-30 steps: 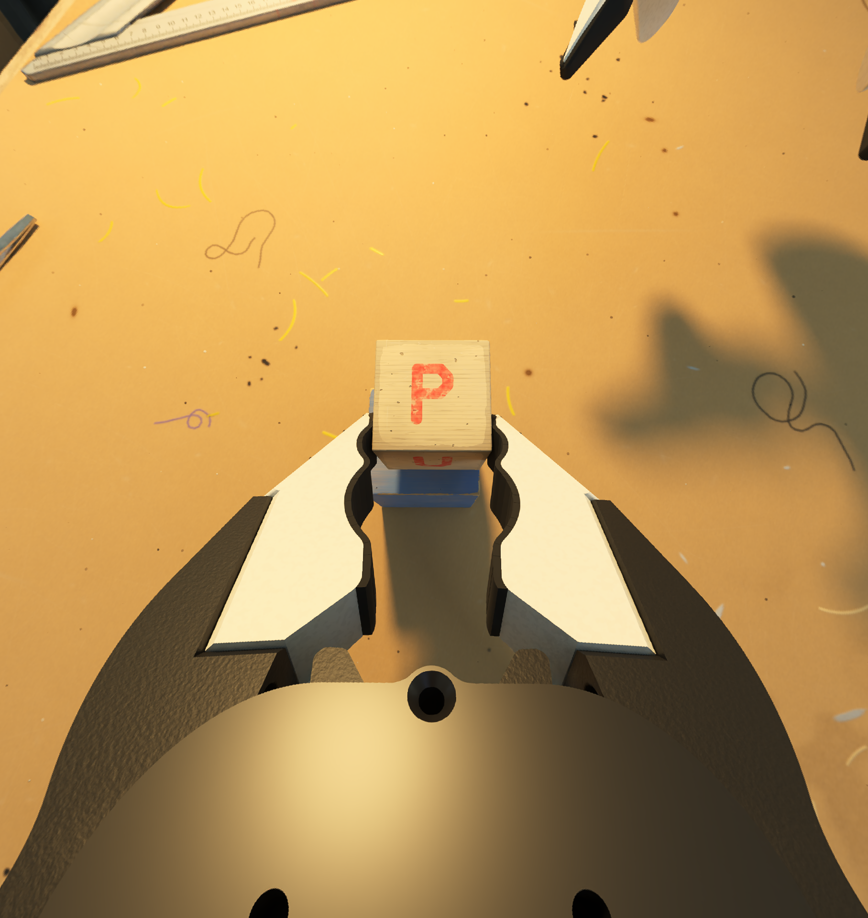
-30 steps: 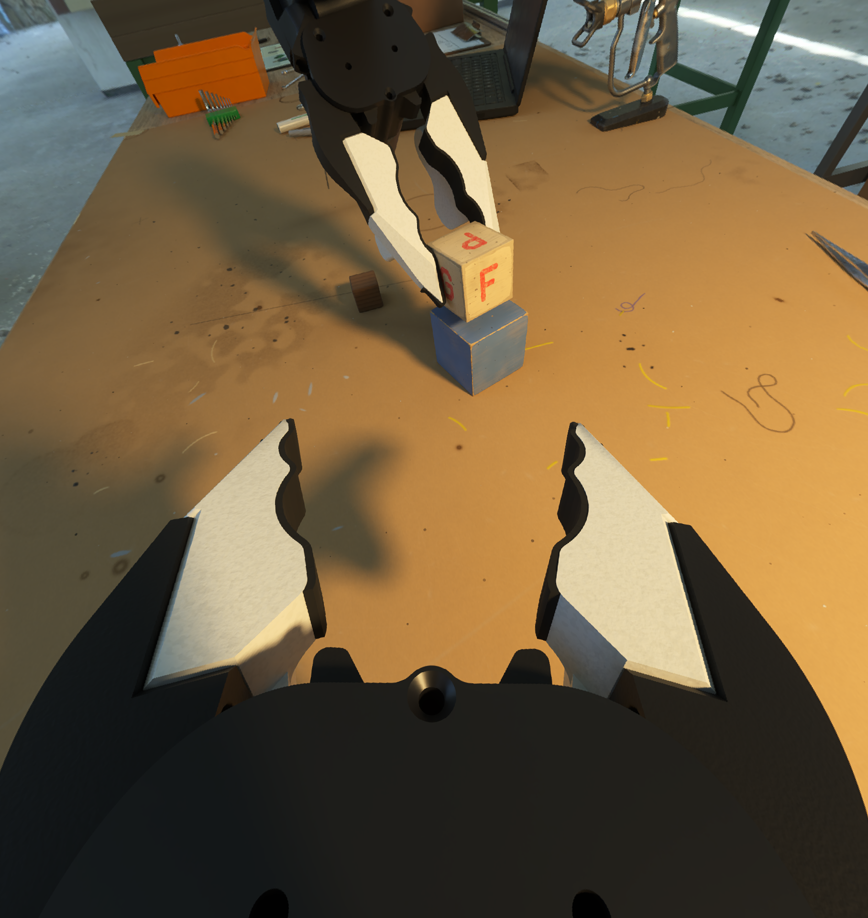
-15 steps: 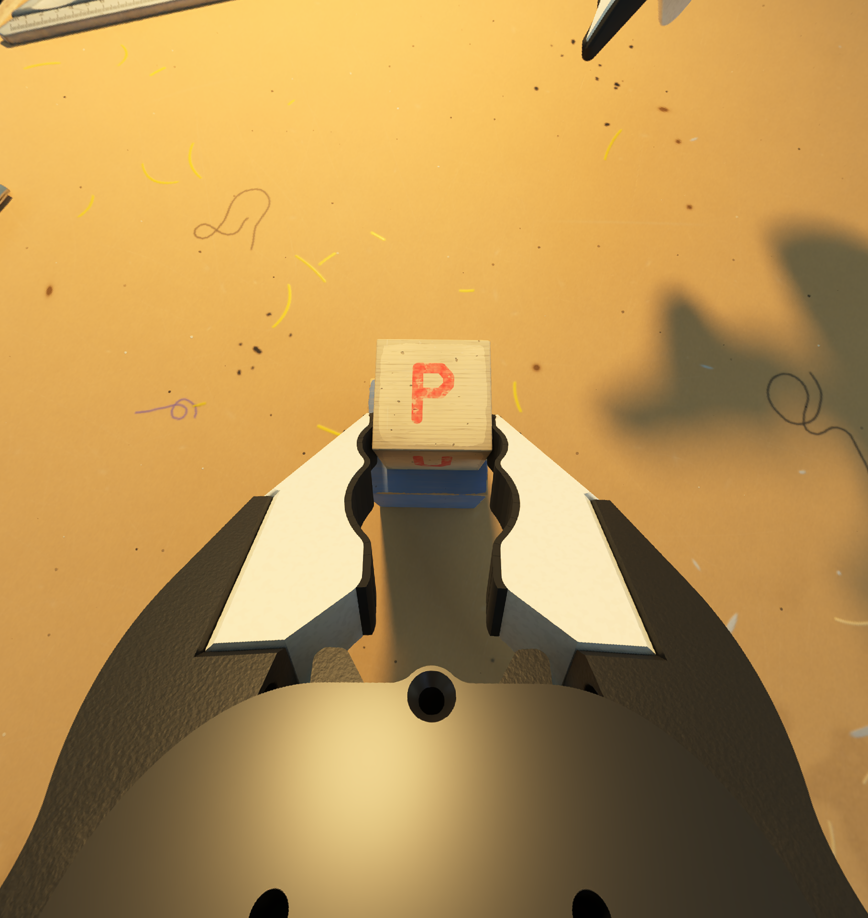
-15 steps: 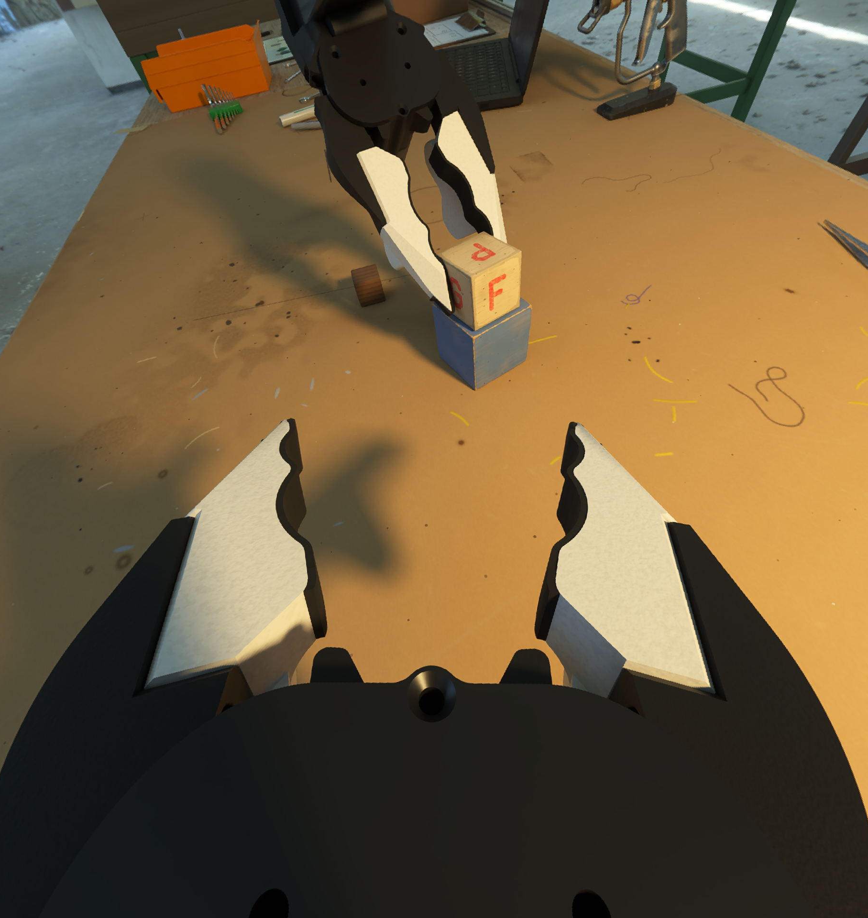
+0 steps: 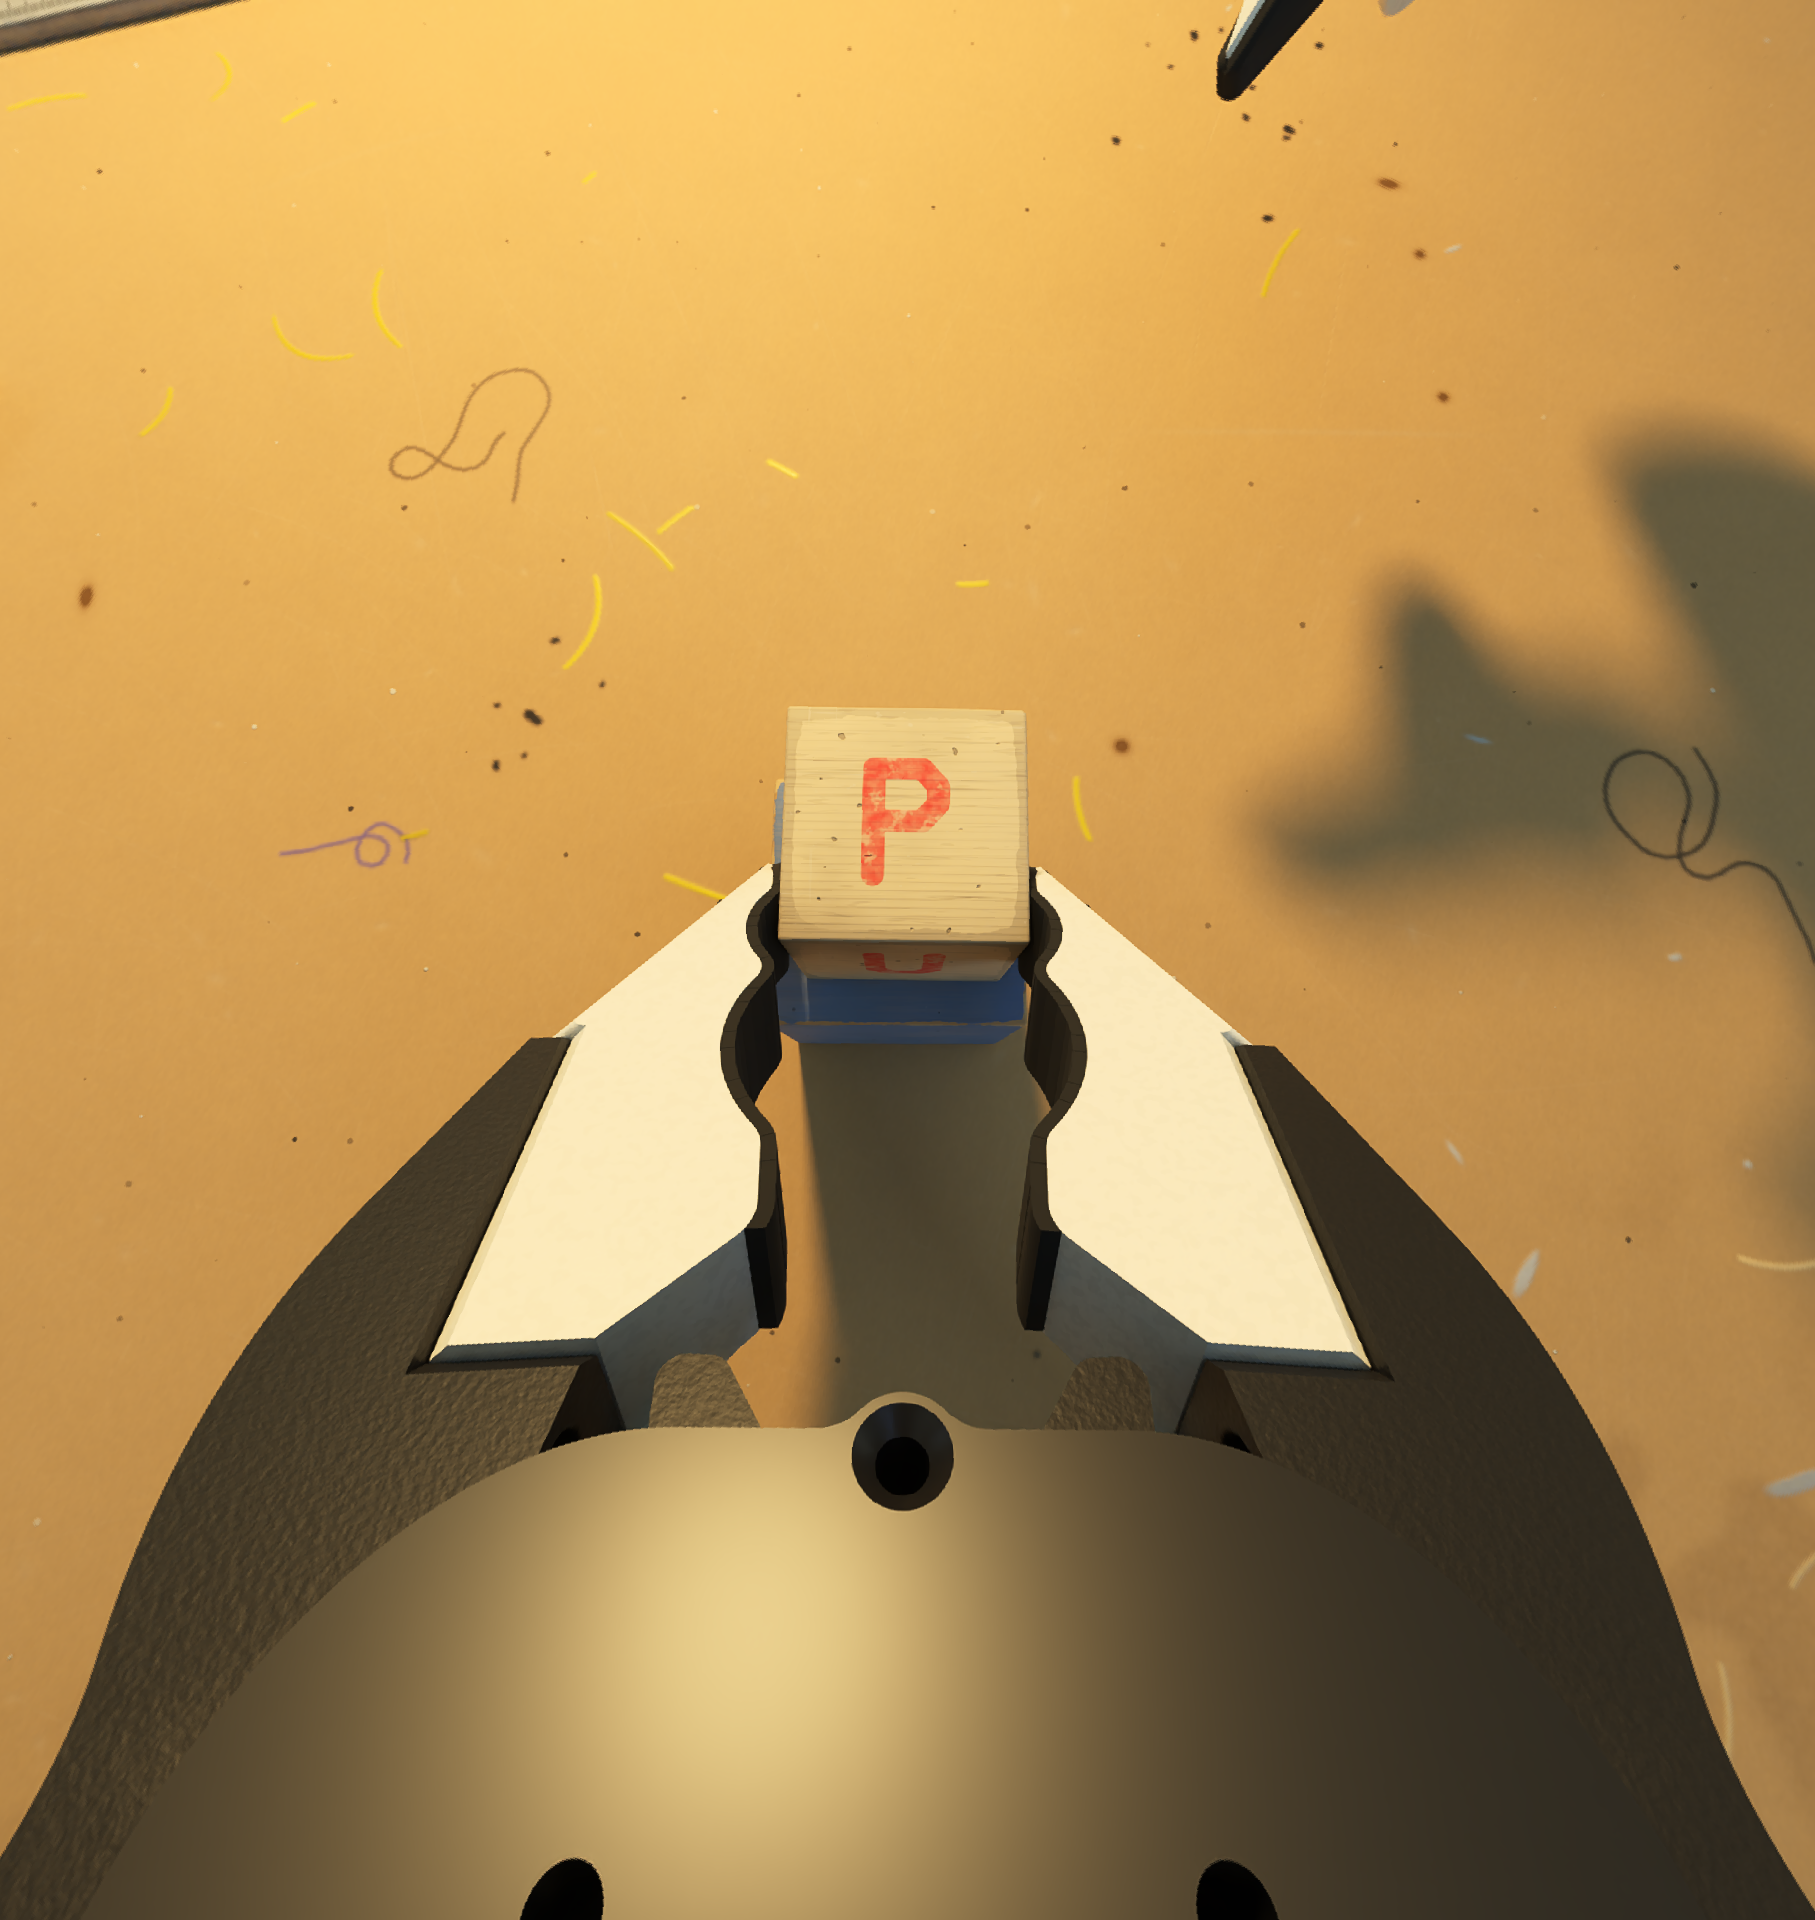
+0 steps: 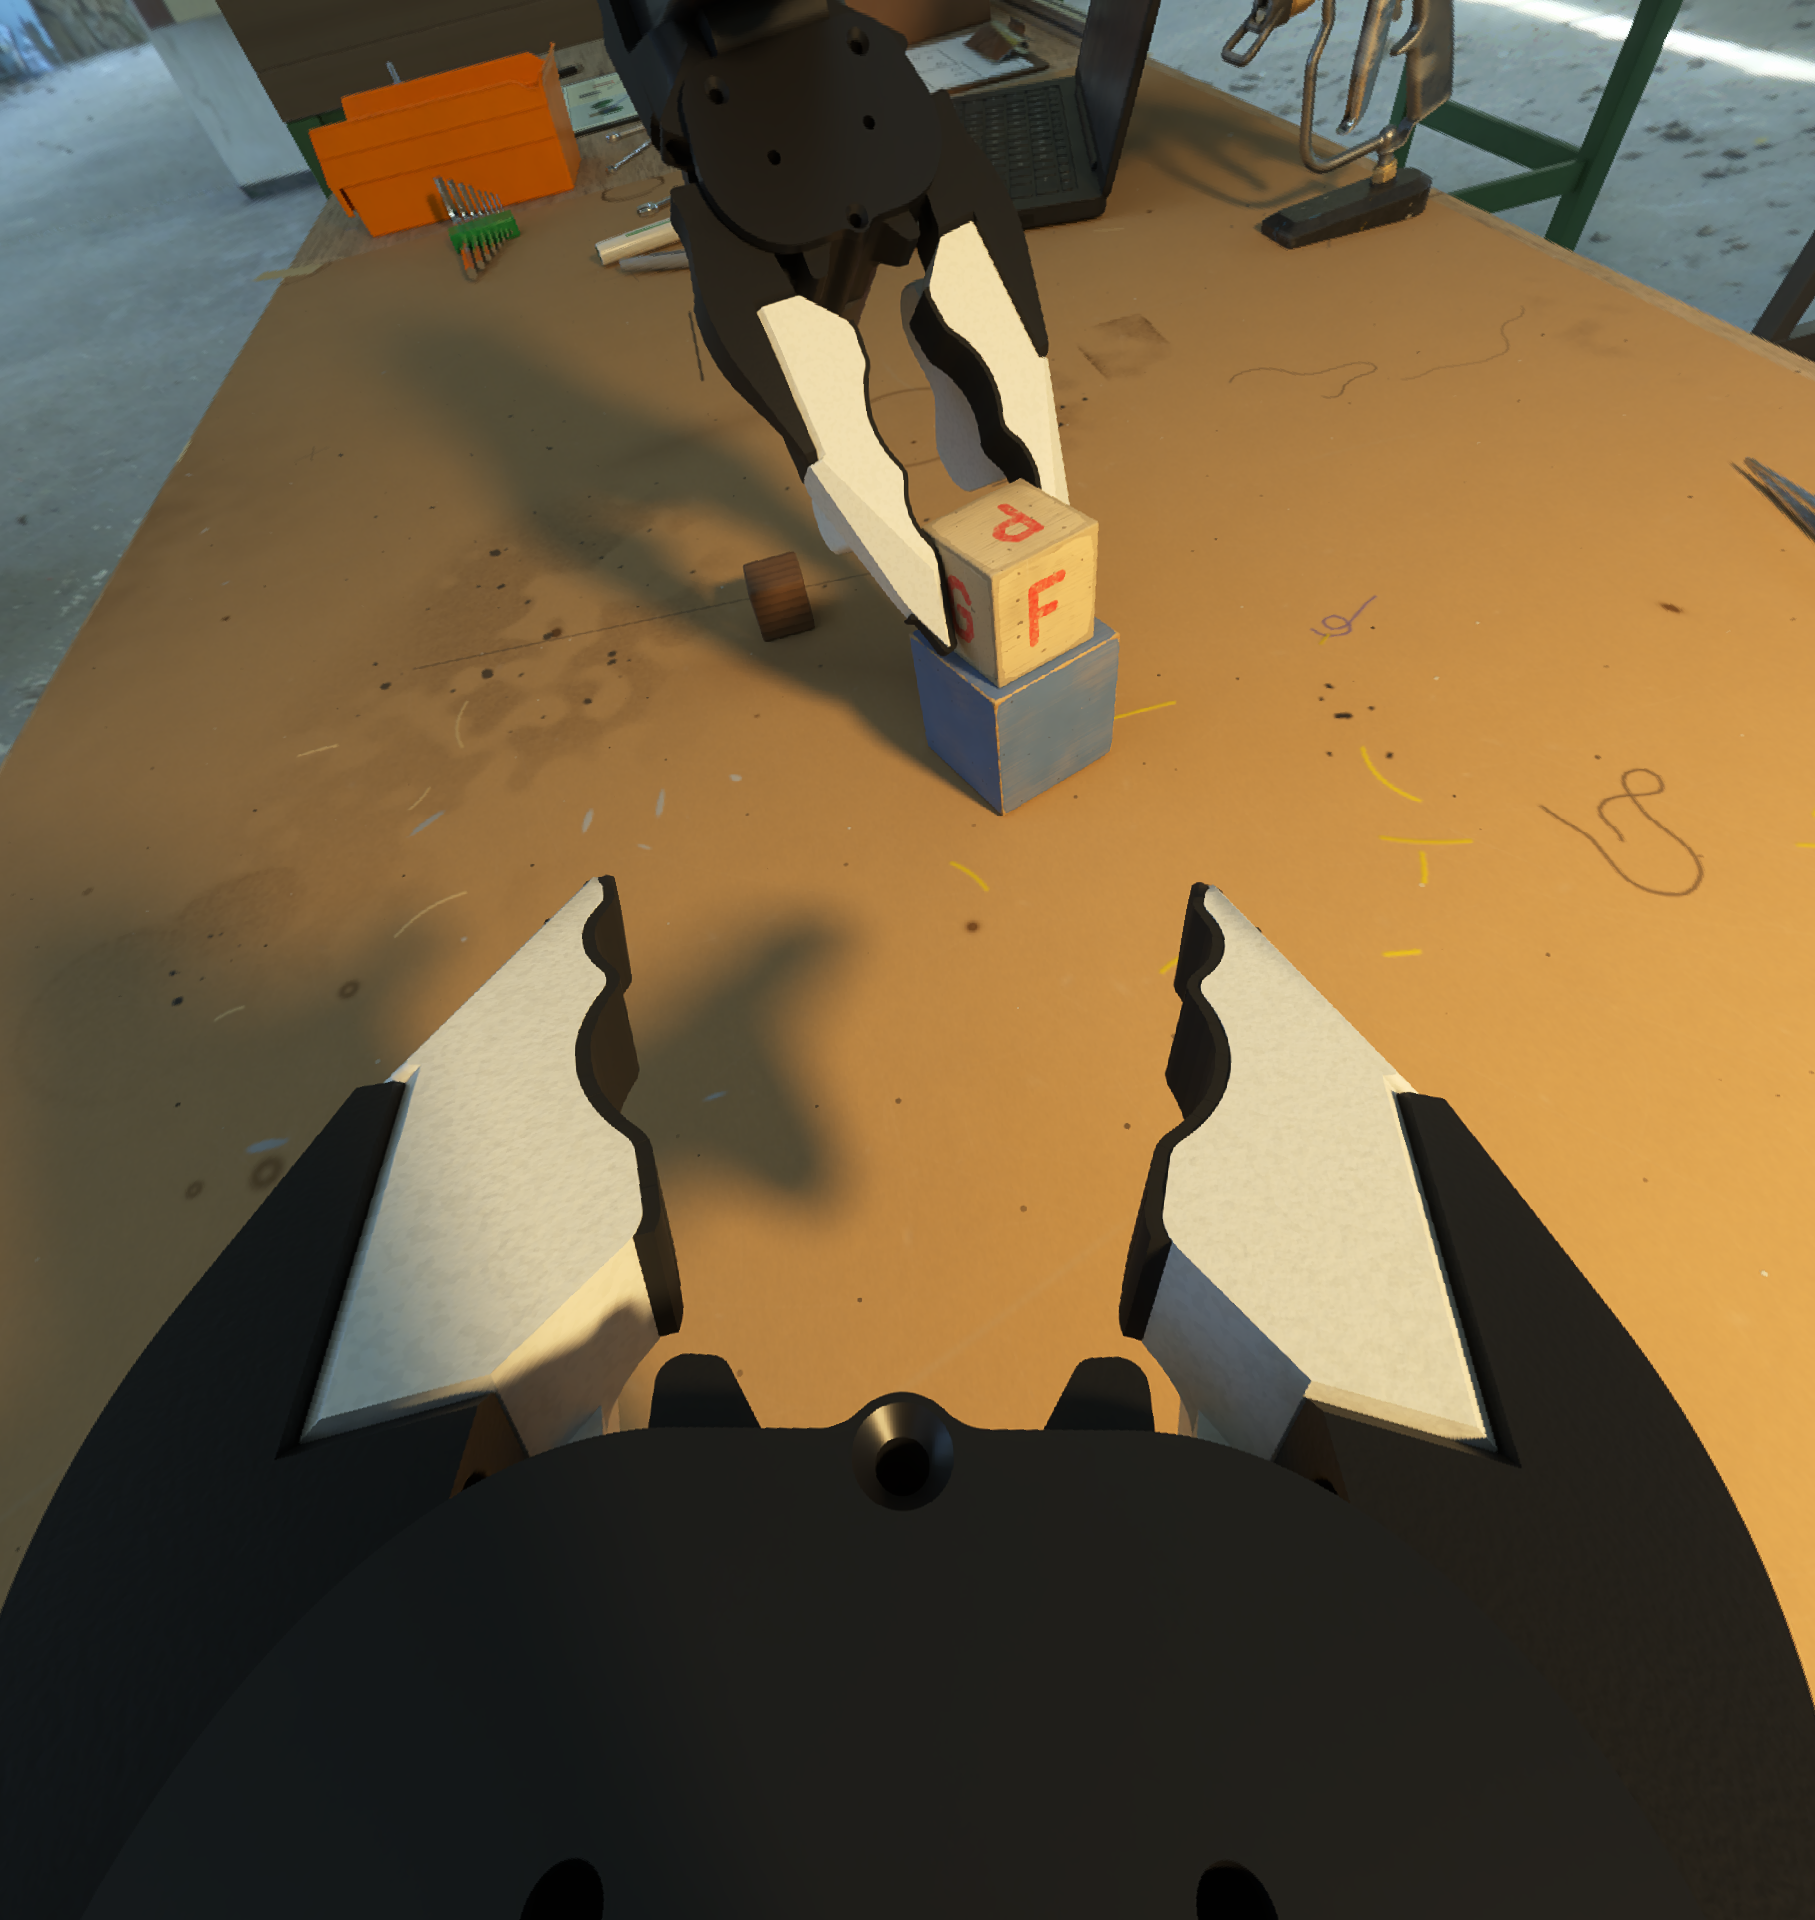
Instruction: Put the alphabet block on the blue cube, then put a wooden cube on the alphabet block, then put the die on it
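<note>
Workshop bench [image 6: 1402,1039] of orange-brown board, scattered with pencil squiggles, yellow shavings and dark specks. Near its middle stands a blue cube [image 6: 1017,722], and the alphabet block [image 6: 1022,592], pale wood with red letters, sits on top of it, slightly toward the far side so a strip of blue shows at the front.

Left tongs [image 5: 901,914] reach down from above and are closed on the alphabet block, one white finger pressed against each of two opposite sides; in the right wrist view these left tongs [image 6: 970,520] lean in from the far side of the stack.

Right tongs [image 6: 901,925] hover nearer the camera, spread wide with nothing between them, well apart from the stack, with bare bench between.

A small dark wooden cube [image 6: 778,594] lies on the bench just left of the stack, partly in the left tongs' shadow. The die is not visible in either view.

Along the far end sit an orange box [image 6: 446,140], a green rack of drill bits [image 6: 479,229], a laptop [image 6: 1038,135] and a metal clamp on a dark base [image 6: 1350,156]. A thin metal tool [image 6: 1807,514] lies by the right edge. The bench's left edge drops away to a grey floor [image 6: 82,312]; the wide area right of the stack holds only marks and shavings.
</note>
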`<action>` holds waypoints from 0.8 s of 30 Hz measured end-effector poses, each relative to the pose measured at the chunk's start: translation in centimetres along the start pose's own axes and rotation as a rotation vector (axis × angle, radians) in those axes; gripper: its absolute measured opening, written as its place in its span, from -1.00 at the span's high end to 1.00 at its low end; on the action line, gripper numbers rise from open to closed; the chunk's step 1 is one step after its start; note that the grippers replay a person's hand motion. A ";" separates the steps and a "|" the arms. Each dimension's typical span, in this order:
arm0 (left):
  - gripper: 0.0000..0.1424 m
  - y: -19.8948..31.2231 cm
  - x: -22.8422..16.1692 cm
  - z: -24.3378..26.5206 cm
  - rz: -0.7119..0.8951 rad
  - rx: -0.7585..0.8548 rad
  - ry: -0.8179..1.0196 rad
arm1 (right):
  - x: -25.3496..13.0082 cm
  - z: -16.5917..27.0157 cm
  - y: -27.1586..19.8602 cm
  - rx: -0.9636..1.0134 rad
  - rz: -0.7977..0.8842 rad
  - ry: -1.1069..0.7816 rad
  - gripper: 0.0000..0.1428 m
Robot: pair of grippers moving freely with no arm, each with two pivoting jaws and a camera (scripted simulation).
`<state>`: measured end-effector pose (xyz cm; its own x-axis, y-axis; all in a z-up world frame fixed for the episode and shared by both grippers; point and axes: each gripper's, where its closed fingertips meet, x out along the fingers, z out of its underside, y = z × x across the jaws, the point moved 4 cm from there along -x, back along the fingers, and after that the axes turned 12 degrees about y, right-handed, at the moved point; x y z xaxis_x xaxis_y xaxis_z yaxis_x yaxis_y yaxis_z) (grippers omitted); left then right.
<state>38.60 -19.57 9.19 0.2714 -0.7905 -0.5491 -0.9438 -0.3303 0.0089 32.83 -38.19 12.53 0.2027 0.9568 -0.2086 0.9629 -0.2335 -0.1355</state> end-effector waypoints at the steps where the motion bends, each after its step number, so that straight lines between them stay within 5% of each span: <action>1: 0.38 0.0 0.0 0.0 -0.001 -0.001 -0.003 | 0.0 0.0 0.0 0.000 -0.001 -0.001 -0.49; 11: 0.38 -0.1 0.1 0.0 -0.001 -0.019 0.001 | 0.0 0.1 0.0 0.002 -0.003 -0.003 -0.49; 15: 0.13 -0.4 -0.1 0.2 -0.016 -0.025 0.018 | 0.1 0.1 -0.1 0.000 -0.008 -0.003 -0.52; 19: -0.11 -0.3 -2.9 0.2 -0.050 -0.004 0.035 | 0.0 0.1 0.0 -0.003 -0.007 -0.003 -0.53; 24: -0.08 0.6 -8.2 3.4 -0.061 -0.001 -0.049 | 0.1 0.0 -0.1 -0.001 -0.015 0.008 -0.53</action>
<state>35.12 -11.56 10.90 0.3187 -0.7428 -0.5888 -0.9256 -0.3777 -0.0245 32.80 -38.07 12.52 0.1900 0.9613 -0.1993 0.9659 -0.2194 -0.1375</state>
